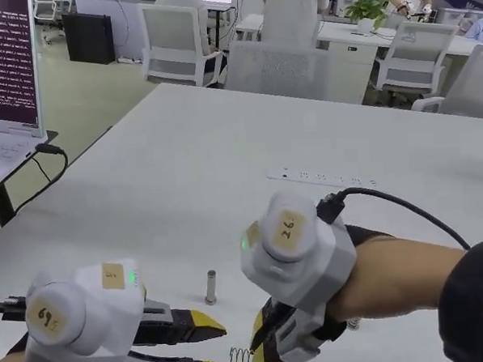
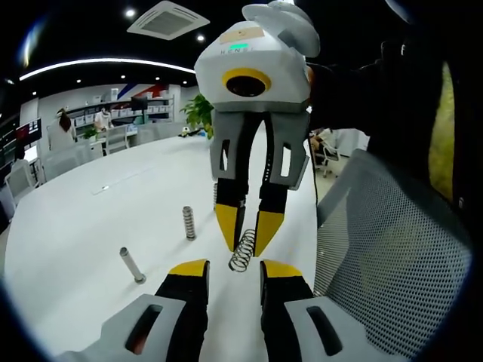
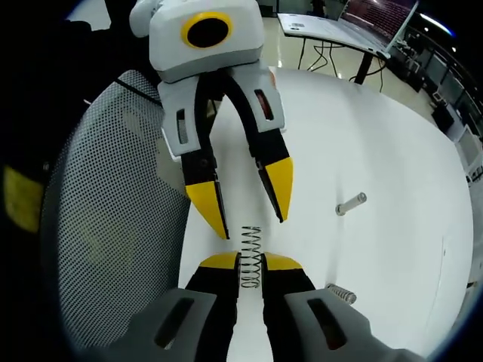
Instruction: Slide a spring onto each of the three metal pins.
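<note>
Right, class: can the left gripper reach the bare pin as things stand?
Probably yes. The left gripper is open, and the bare pin stands beside it with bare table between; the right gripper and spring sit off that path.

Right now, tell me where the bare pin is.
In the head view the bare pin stands on the white table between the left hand-held gripper and the right hand-held gripper, just beyond the spring the right one holds.
</note>
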